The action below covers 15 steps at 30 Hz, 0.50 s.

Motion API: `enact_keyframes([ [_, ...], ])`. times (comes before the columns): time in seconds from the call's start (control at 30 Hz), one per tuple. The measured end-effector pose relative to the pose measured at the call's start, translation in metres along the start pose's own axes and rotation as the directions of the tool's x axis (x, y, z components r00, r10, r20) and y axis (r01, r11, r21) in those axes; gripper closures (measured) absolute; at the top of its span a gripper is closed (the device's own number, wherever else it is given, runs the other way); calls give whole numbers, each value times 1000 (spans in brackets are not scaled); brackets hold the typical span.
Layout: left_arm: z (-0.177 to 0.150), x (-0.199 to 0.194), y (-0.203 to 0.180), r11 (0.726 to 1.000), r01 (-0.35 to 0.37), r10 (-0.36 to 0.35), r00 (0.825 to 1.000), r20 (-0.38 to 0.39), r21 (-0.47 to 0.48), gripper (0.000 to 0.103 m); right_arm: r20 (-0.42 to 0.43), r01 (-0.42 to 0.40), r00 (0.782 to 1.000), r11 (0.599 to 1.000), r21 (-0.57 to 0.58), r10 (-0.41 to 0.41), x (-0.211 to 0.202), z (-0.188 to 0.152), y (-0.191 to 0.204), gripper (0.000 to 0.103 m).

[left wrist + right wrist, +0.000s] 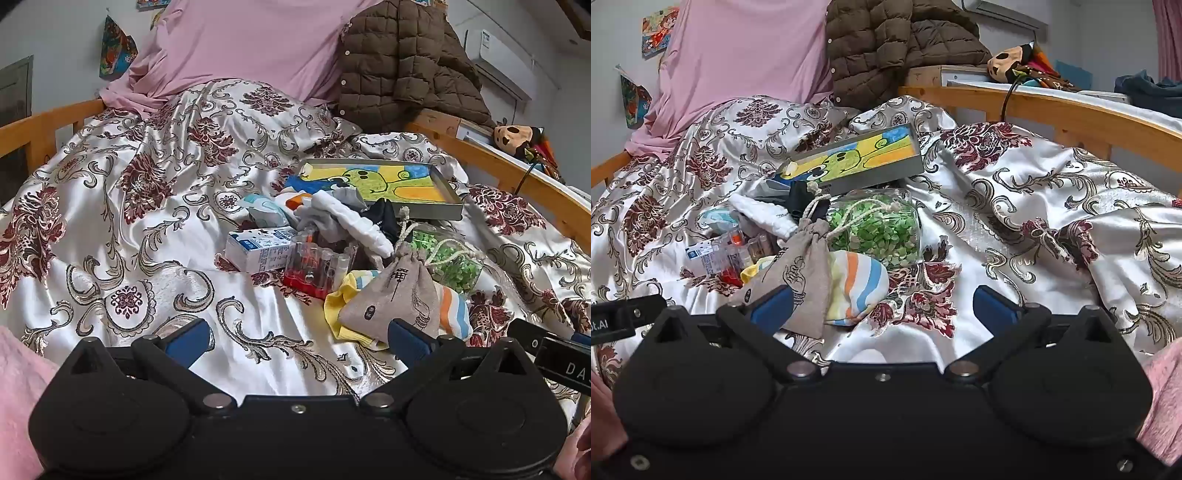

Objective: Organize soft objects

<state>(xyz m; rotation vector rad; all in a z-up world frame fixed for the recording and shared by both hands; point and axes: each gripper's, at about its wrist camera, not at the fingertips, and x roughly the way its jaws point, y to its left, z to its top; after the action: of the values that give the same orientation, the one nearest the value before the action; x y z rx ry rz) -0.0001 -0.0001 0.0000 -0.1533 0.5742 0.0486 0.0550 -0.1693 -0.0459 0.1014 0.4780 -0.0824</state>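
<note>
Left wrist view: the left claw gapes empty over the bed; the linen pouch lies just ahead, off its right finger.

Right wrist view: the right claw, likewise spread, has the striped sock nearly centred, long axis slanting far-left; probably nearer.

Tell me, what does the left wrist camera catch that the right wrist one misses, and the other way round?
Only the left wrist view shows the white wall air conditioner whole.

Only the right wrist view shows the dark blue clothes beyond the wooden bed rail.

Both show the grey drawstring pouch, the striped sock, the framed yellow cartoon picture and the patterned satin bedspread.
</note>
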Motion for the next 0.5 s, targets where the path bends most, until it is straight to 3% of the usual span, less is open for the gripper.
enact_keyframes([
  [0.5,0,0,0,1000,-5,5,1000,0,7,1,1,-4,1000,1000,2,4,-1,0,1,1],
])
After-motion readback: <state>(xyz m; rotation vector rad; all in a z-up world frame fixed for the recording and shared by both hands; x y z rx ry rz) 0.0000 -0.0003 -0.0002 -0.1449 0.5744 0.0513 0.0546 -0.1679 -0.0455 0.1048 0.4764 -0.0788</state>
